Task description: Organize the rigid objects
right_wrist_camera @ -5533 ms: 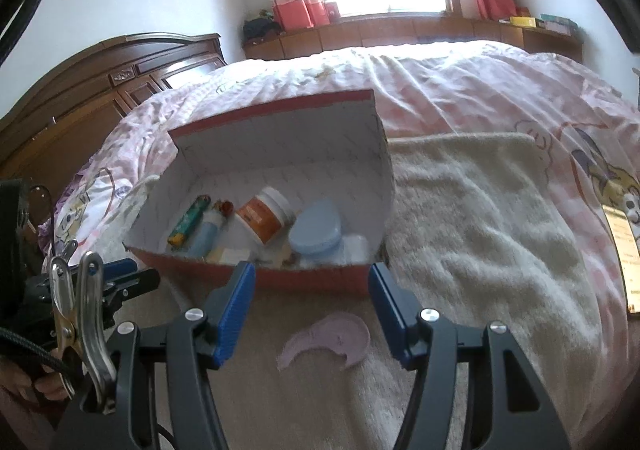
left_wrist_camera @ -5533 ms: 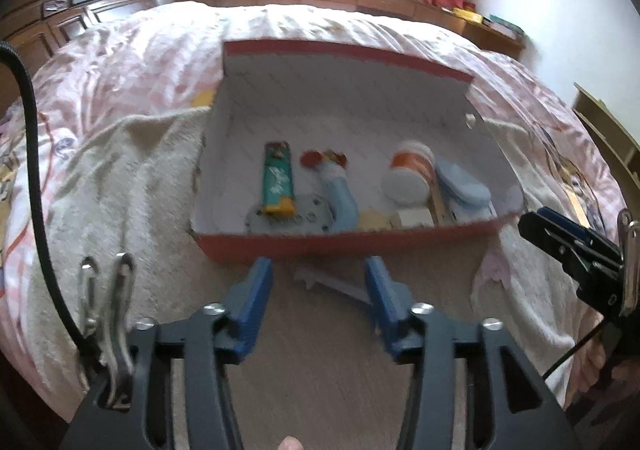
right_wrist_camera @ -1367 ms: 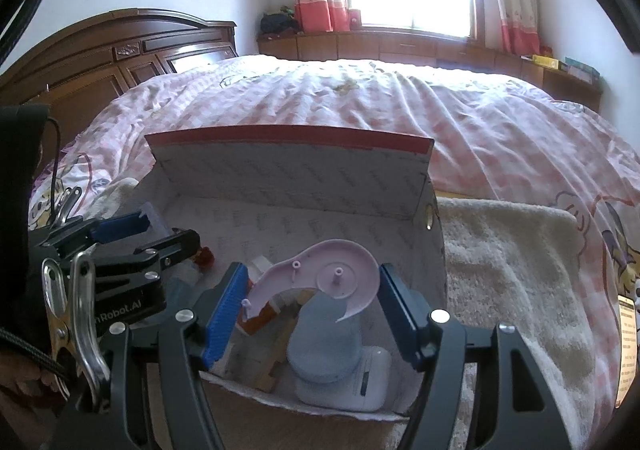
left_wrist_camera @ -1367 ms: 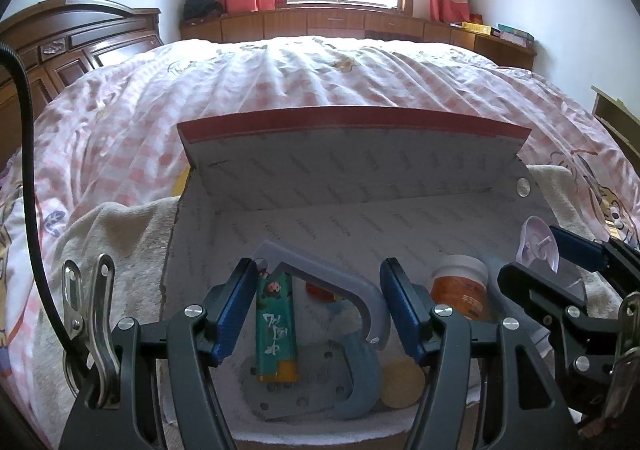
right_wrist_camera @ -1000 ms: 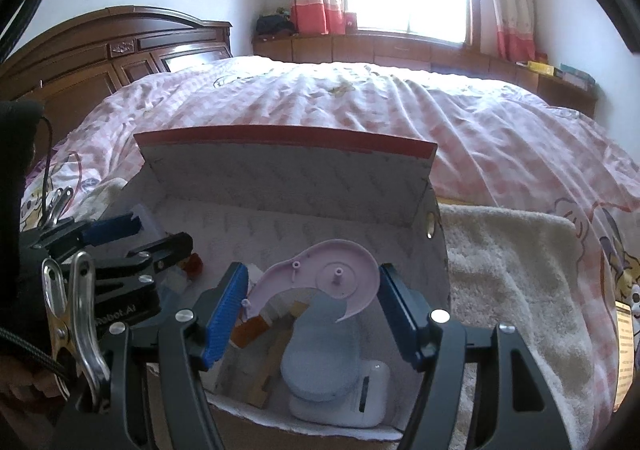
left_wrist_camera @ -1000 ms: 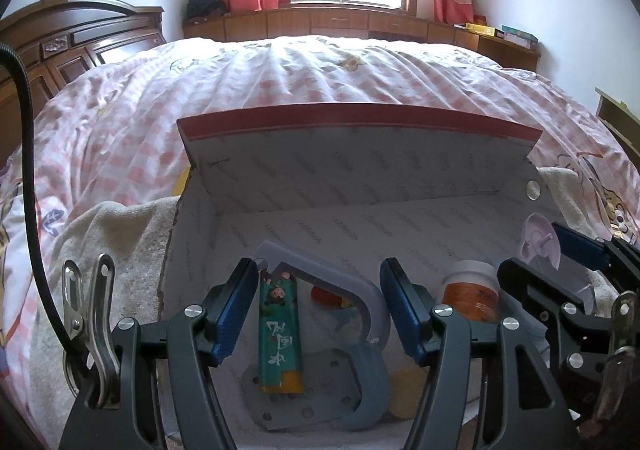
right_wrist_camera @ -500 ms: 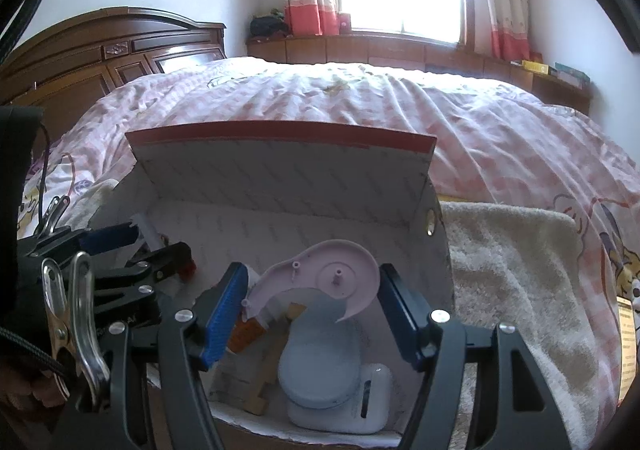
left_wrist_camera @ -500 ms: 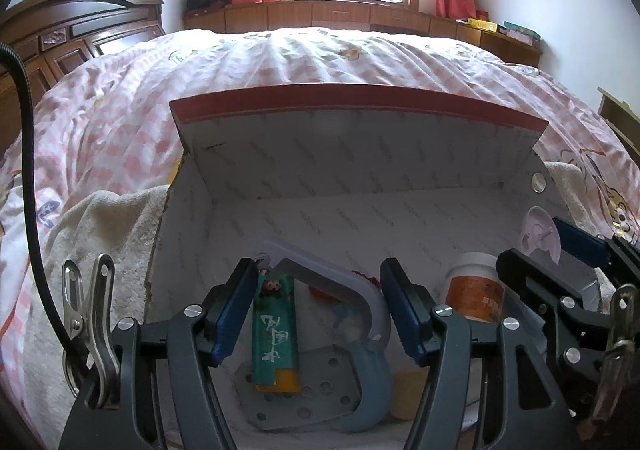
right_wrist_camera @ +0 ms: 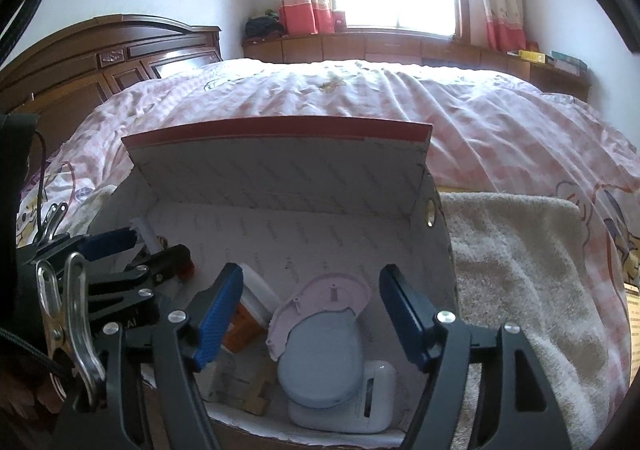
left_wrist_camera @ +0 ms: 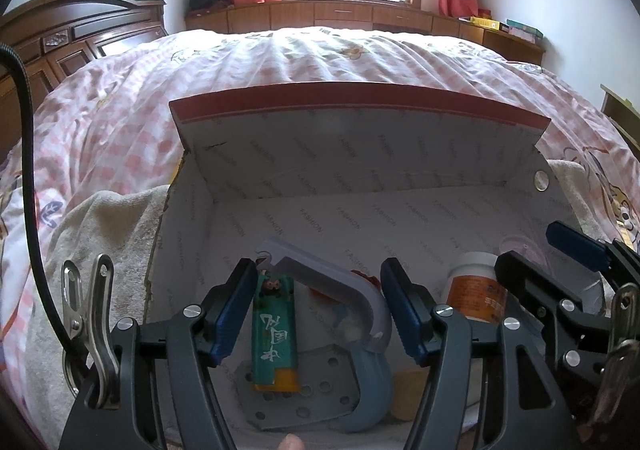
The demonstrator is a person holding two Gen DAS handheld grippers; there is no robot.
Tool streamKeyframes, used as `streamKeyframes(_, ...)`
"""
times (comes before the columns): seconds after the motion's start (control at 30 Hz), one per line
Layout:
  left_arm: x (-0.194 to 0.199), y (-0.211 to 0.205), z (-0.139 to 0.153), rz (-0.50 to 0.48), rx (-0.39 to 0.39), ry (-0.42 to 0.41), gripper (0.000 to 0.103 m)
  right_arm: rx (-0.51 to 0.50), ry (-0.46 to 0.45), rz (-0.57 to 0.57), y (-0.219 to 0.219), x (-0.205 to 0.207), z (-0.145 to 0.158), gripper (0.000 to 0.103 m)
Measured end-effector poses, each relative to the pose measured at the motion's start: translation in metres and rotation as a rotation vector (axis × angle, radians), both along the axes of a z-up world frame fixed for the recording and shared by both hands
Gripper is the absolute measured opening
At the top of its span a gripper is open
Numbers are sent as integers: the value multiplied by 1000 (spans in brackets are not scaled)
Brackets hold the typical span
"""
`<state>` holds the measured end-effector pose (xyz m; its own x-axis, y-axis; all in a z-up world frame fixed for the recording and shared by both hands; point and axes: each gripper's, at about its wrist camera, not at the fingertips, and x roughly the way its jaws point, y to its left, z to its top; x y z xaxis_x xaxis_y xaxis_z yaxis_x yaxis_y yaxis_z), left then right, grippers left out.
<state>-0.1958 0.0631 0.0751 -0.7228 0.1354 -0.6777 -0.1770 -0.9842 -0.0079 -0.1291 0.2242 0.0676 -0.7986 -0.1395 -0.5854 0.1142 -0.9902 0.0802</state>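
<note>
left wrist view, left gripper (left_wrist_camera: 320, 302): blue pads clamped on the grey curved piece (left_wrist_camera: 340, 290), held over the open box (left_wrist_camera: 360, 154).
left wrist view, box floor: green lighter (left_wrist_camera: 274, 334), orange-label jar (left_wrist_camera: 476, 294).
right wrist view, right gripper (right_wrist_camera: 312, 310): jaws have just been opening, pads clear of everything.
right wrist view, pink curved piece (right_wrist_camera: 320, 300): dropped in the box, leaning on the blue oval case (right_wrist_camera: 320, 362), white case (right_wrist_camera: 360, 406) beneath.
right wrist view, surroundings: towel (right_wrist_camera: 520, 270) on the bed.
</note>
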Motion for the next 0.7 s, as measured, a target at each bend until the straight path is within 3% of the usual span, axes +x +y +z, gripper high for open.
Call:
streamKeyframes(0.37, 3, 1, -2, -1, 13, -7, 66, -21, -15, -5, 2, 0, -2, 84)
streamKeyframes(0.53, 4, 1, -3, 5, 4, -8, 74, -15, -20, 7, 1, 1, -3, 84)
streamKeyframes(0.7, 8, -2, 0, 3, 17, -11, 75, -12, -29, 7, 1, 3, -2, 84)
